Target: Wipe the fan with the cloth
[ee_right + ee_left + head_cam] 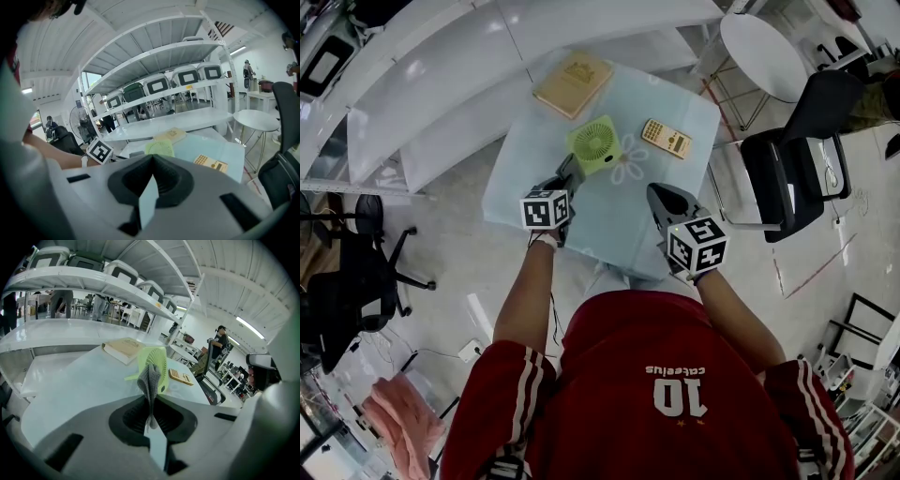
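While the left gripper [151, 397] clamps a grey knitted cloth [150, 379] just beside the lime-green plastic fan [593, 145] mid-tabletop [675, 239], the right gripper's [151, 161] jaws meet, empty. The red jersey [609, 375] reads "10".

The person wore a red shirt [666, 356] printed with a white 10 and small white lettering. Its short sleeves [520, 394] carried white stripes. A white band [546, 241] circled the left wrist. The left gripper [572, 169] and right gripper [656, 193] were grey with black ribbed pads [132, 417], each bearing a white cube [546, 208] with black square markers.
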A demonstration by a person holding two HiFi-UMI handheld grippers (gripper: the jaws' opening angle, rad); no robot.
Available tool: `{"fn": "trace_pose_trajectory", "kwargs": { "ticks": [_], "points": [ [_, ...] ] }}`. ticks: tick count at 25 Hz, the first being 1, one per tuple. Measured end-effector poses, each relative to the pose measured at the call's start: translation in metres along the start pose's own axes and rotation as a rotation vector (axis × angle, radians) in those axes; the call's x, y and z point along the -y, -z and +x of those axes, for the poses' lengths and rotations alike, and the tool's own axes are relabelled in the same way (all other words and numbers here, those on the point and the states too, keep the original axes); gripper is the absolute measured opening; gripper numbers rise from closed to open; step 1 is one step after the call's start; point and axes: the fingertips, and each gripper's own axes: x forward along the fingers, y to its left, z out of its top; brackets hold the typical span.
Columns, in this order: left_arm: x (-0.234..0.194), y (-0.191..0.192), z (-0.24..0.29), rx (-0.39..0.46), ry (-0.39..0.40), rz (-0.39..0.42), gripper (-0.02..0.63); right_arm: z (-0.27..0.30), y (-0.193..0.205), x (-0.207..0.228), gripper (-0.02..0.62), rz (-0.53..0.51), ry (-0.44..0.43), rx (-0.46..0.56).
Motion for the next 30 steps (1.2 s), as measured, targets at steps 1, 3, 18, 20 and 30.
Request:
{"fn": "trace_pose_trajectory", "kwargs": {
  "ticks": [1,3,18,20,30],
  "points": [
    [0.001,0.000,0.000,-0.001,0.002,0.002,0.028,0.000,0.000,0.000,0.003,0.000,0.001,0.001],
    [0.002,-0.001,0.001,-0.003,0.006,0.005,0.027,0.000,-0.001,0.000,0.003,0.002,0.004,0.002],
    [0.022,0.002,0.015,-0.024,0.045,0.028,0.028,-0.005,0.001,0.008,0.003,0.015,0.023,0.001],
    [0.024,0.001,0.017,-0.026,0.049,0.030,0.028,-0.005,0.000,0.009,0.003,0.014,0.023,0.001],
    [0.034,-0.002,0.033,-0.044,0.064,0.034,0.027,-0.004,0.000,0.024,0.003,0.035,0.032,-0.007]
  ]
}}
